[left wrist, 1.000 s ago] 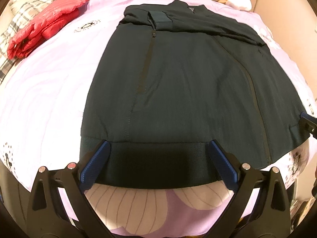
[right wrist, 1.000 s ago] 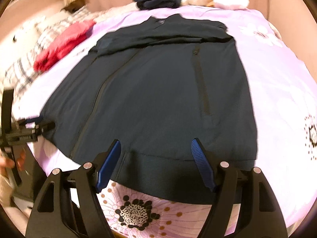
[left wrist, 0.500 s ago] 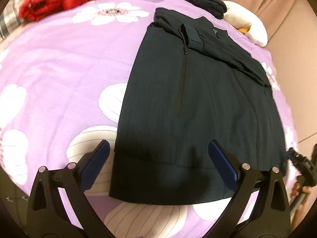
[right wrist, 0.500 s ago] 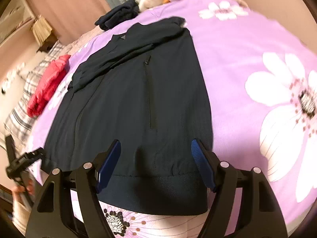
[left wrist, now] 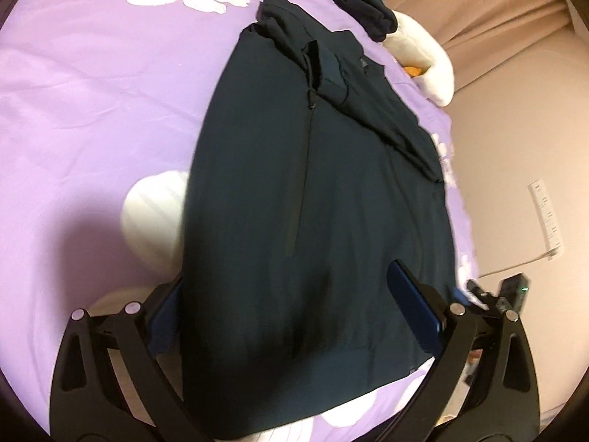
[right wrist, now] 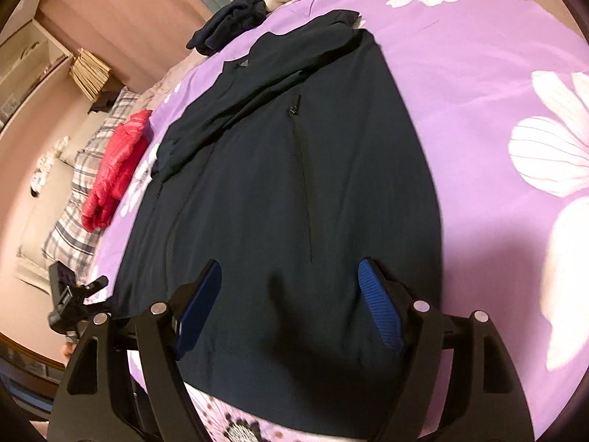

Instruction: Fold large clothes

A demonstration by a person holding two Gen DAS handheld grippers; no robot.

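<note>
Dark jacket (left wrist: 313, 202) flat on bed (left wrist: 92, 110), hem between spread left claw (left wrist: 291, 313) and spread right claw (right wrist: 291, 305), ungripped.

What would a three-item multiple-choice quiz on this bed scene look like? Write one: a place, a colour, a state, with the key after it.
1. Where does the red puffy garment lie?
A. on the dark jacket
B. beside the jacket, near the plaid pillow
C. between the right gripper's fingers

2. What colour is the bedspread?
A. purple with white flowers
B. plain grey
C. green stripes

3. How does the dark jacket lie?
A. hanging from a hook
B. rolled into a ball
C. spread flat, sleeves folded across the chest

Key: 1 B, since the right wrist view shows it apart from the jacket, by the plaid pillow. 2 A, since both views show purple cloth with white blooms. 3 C, since the body lies flat and the sleeves cross below the collar; the left gripper and right gripper stand open over its hem.
</note>
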